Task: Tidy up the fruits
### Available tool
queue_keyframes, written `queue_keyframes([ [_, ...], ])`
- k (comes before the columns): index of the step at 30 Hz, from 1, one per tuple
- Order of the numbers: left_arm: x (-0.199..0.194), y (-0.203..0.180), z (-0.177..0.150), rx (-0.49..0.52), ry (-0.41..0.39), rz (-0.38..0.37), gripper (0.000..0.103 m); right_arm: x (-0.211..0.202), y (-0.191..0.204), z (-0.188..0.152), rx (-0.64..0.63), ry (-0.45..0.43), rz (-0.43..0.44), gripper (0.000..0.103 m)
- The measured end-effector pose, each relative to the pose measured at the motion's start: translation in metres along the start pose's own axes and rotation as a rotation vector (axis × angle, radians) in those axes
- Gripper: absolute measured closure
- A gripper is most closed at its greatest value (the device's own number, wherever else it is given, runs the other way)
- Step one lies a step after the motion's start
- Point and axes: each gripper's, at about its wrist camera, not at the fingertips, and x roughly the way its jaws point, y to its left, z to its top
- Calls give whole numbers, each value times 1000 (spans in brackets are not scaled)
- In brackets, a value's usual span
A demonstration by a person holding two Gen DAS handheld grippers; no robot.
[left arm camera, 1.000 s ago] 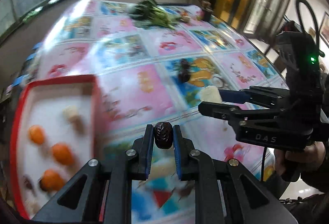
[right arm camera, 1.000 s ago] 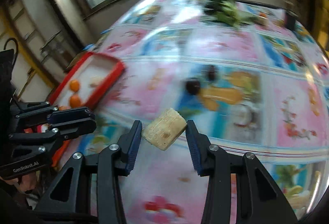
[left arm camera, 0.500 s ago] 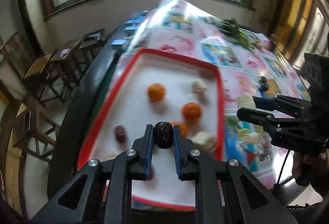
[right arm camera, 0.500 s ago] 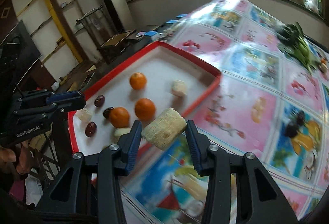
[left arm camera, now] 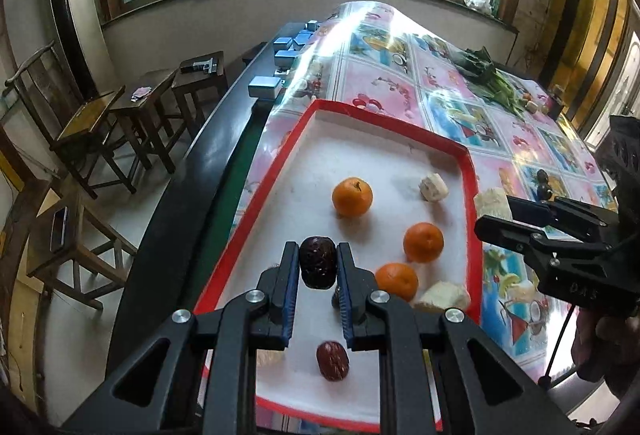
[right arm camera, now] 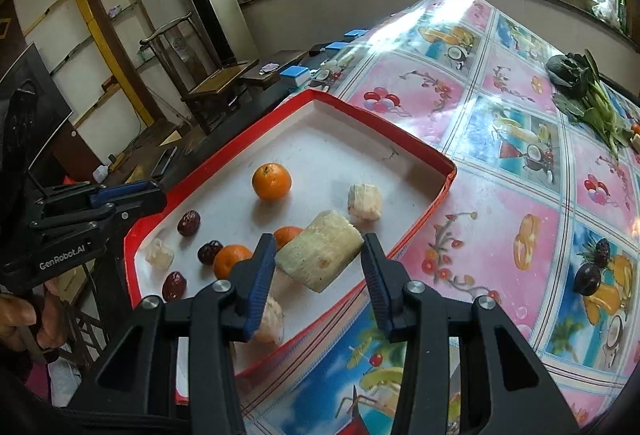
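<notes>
Left wrist view first: the left gripper (left arm camera: 318, 269) is clamped tight on a dark red date (left arm camera: 318, 268), both pads pressed on its sides, and it hangs over the white floor of the red tray (left arm camera: 472, 171). Directly below and a bit nearer the tool than the held one lies another date (left arm camera: 332, 360), with three small oranges (left arm camera: 352, 196) off to the tool's right and ahead. The right gripper (right arm camera: 320, 257) is spread much wider around a pale sugarcane chunk (right arm camera: 320, 255), held at an angle so its long axis runs slantwise across the gap; the left pad is plainly on it, the right one looks barely touching, so that hold looks loose to me. It sits above the tray's near-right rim, not fully over the floor. My guess is the left one is closer to a drop, since its date only needs lowering straight down, while the cane piece needs carrying forward and left past the rim. Two dark fruits (right arm camera: 588, 277) wait on the tablecloth (right arm camera: 500, 195), well off to the right.
</notes>
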Motion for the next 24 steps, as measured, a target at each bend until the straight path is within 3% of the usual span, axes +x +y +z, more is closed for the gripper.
queue_keyframes([
  [17, 8, 1, 9, 32, -10, 91, 86, 18, 6, 16, -5, 8, 5, 58],
  [24, 11, 2, 10, 30, -4, 89, 86, 23, 10, 19, -14, 10, 6, 58],
])
